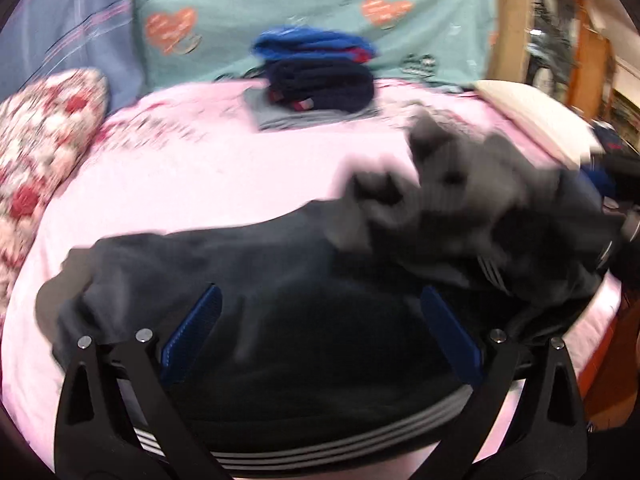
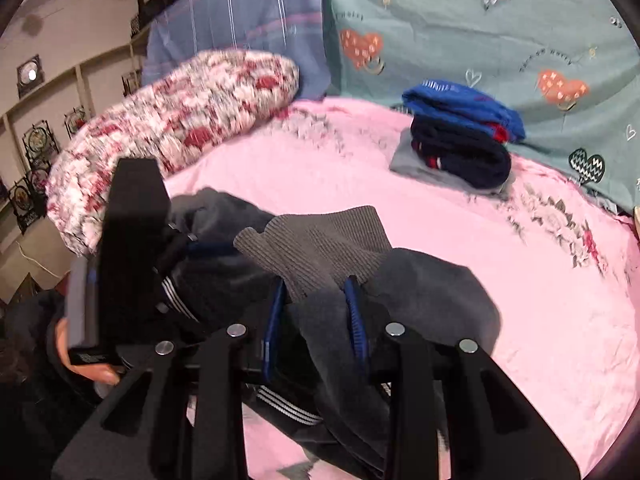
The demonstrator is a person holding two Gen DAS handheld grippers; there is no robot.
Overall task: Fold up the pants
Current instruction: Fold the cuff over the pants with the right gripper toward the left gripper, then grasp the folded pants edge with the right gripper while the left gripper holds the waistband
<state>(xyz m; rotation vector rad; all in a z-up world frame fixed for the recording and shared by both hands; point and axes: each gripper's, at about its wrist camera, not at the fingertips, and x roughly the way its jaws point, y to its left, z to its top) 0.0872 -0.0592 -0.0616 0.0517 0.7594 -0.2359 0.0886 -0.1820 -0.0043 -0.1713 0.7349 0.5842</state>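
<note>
Dark pants [image 1: 240, 272] with white side stripes lie spread on the pink bed sheet [image 1: 200, 168]. My left gripper [image 1: 324, 320] hovers over them, open, its blue pads far apart and pressing on nothing. The right end of the pants is raised and blurred, showing a grey ribbed cuff [image 1: 452, 168]. In the right wrist view my right gripper [image 2: 316, 308] is shut on the pants [image 2: 420, 296] just below that cuff [image 2: 320, 240], which sticks up past the blue pads. The left tool's black body [image 2: 132, 220] stands close on the left.
A folded stack of blue, navy and grey clothes [image 1: 316, 76] [image 2: 460, 136] sits at the back of the bed. A floral pillow [image 1: 44, 128] [image 2: 172, 120] lies on the left, a white pillow [image 1: 532, 116] on the right. A hand [image 2: 88, 364] holds the left tool.
</note>
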